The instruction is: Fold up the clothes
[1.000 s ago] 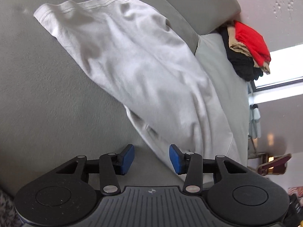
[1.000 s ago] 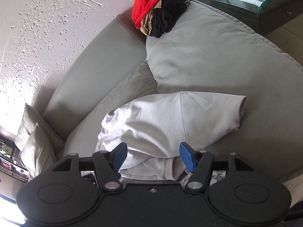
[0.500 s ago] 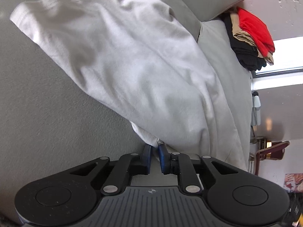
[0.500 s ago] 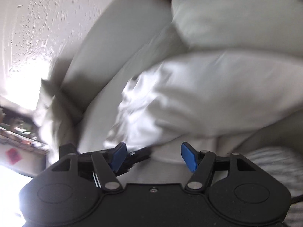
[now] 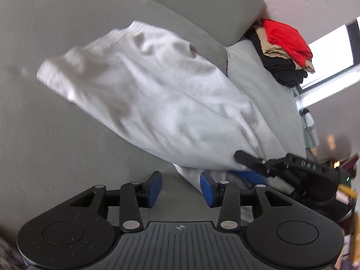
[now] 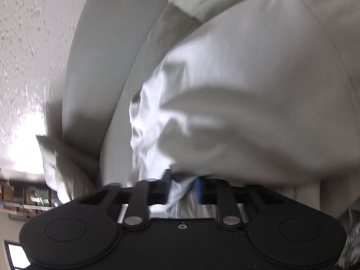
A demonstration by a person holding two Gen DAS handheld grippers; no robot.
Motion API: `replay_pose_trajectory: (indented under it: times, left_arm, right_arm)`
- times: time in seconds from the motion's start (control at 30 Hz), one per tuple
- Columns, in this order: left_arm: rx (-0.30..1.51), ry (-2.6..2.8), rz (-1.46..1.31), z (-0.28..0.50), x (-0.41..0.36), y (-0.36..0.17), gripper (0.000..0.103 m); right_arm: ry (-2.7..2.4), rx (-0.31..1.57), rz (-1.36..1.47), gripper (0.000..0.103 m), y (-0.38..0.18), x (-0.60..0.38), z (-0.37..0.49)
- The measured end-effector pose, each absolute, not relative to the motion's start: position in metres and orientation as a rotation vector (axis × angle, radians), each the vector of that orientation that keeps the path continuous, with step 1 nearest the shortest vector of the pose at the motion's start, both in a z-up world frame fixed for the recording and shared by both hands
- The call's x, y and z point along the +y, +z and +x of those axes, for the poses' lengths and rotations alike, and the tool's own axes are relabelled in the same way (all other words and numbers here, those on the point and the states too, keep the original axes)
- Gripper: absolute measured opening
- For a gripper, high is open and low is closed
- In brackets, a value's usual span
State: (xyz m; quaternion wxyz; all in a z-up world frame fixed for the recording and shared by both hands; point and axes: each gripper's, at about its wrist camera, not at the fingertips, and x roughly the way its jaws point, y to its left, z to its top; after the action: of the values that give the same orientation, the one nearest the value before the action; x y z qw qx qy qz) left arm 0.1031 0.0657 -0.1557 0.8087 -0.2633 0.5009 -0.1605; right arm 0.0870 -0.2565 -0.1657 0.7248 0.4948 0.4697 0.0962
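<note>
Your left gripper (image 5: 181, 185) is matte black, with blue-padded fingers (image 5: 153, 187), silver pivot screws, round side discs and a ribbed centre plate. Your right gripper (image 6: 181, 190) matches: black linkages, blue pads, one small centre screw.

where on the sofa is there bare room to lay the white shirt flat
Bare grey seat lies left of the white shirt, reaching up to the sofa back. The far corner is crowded: a stack of folded clothes sits on the light cushion. The near edge is busy too, where the right tool is closing on cloth and the left tool is opening.
</note>
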Motion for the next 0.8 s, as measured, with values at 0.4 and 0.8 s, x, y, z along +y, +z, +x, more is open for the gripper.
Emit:
replay_pose_trajectory:
  times: [0.4, 0.8]
  left_arm:
    - [1.168, -0.523, -0.747, 0.128, 0.055, -0.181, 0.044]
    - [1.204, -0.568, -0.773, 0.159, 0.042, -0.198, 0.026]
  right_arm:
    - [0.206, 0.901, 1.179, 0.006, -0.153, -0.274, 0.108]
    - [0.232, 0.931, 1.203, 0.009, -0.154, -0.282, 0.106]
